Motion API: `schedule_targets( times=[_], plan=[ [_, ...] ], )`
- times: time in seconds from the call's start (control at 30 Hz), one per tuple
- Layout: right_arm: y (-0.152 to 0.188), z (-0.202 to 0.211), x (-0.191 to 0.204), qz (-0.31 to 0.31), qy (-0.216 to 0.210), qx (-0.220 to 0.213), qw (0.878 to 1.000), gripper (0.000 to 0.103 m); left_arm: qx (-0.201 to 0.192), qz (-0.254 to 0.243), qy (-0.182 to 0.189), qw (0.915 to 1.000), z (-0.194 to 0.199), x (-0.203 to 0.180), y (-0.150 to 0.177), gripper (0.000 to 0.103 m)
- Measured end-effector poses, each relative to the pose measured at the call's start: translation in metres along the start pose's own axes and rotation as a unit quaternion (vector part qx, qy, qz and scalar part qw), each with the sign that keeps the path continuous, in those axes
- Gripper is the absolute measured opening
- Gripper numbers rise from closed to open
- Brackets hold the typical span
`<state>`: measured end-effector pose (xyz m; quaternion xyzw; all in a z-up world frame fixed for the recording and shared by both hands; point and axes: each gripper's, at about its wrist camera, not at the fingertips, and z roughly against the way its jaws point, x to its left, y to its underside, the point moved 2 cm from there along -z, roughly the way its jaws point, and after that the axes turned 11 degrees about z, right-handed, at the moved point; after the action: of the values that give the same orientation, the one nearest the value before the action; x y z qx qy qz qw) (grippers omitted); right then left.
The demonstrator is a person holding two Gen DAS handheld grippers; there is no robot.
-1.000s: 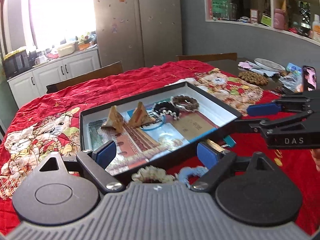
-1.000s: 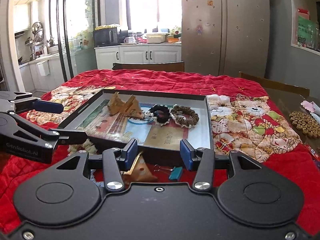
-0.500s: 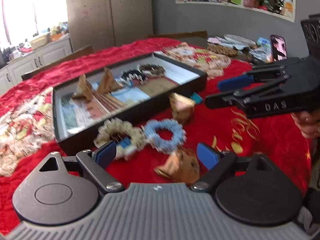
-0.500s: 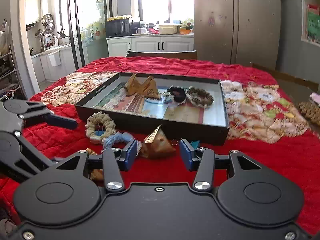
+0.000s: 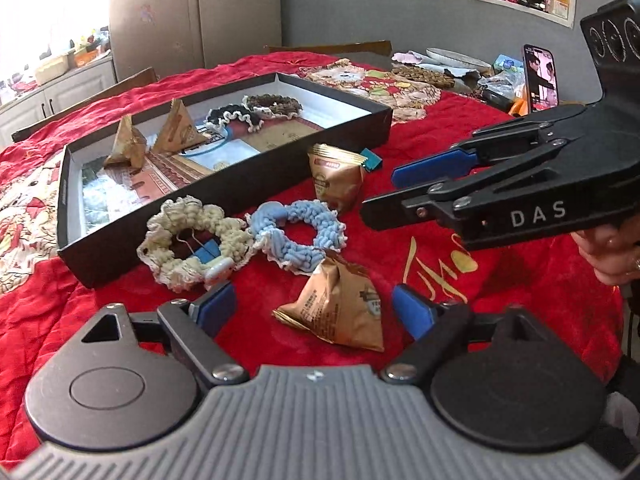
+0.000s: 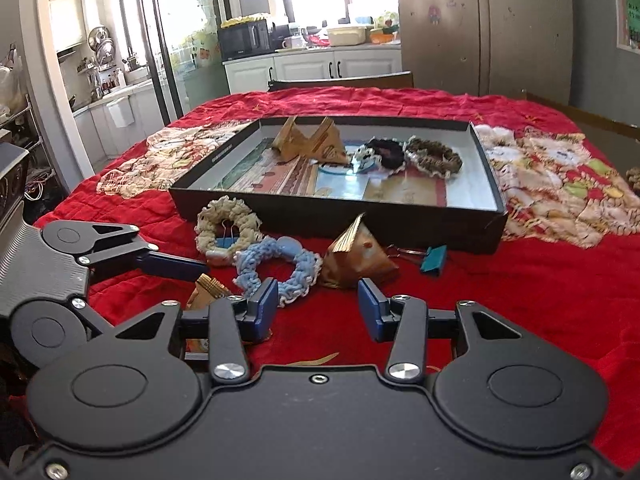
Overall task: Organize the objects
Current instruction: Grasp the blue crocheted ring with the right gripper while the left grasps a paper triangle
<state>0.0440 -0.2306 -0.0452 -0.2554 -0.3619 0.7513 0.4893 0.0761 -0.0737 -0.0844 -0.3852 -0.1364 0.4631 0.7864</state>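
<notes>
We are hovering both wide-open, empty grippers, left gripper (image 5: 312,306) and right gripper (image 6: 318,300), before the tray (image 5: 224,184); next, probably closing on the nearest gold packet (image 5: 340,312) in front of it.

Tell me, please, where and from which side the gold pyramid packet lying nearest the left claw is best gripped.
Grip the gold pyramid packet across its upper body, just under the peak, coming from the near side along the left claw line. It lies tilted on the red cloth with its flat crimped seam low at the near left; the tapering top probably fits between the open pads, and the blue scrunchie crowds the far side.
</notes>
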Motion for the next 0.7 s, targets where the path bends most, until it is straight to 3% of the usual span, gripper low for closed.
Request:
schedule_targets(
  times=[0.2,0.53,0.7],
  plan=[
    [-0.001,-0.011,0.006,-0.006,-0.004,0.002,1.0,0.038,-0.004,-0.002,0.006,1.0,-0.005,-0.001,0.0,0.082],
    [-0.007,-0.034,0.008,-0.02,0.002,0.013,1.0,0.03,-0.007,-0.004,0.003,1.0,-0.003,0.001,-0.002,0.058],
    [-0.009,-0.042,0.011,-0.018,0.006,0.016,1.0,0.027,-0.005,-0.003,0.004,1.0,0.0,0.003,0.0,0.055]
  ],
)
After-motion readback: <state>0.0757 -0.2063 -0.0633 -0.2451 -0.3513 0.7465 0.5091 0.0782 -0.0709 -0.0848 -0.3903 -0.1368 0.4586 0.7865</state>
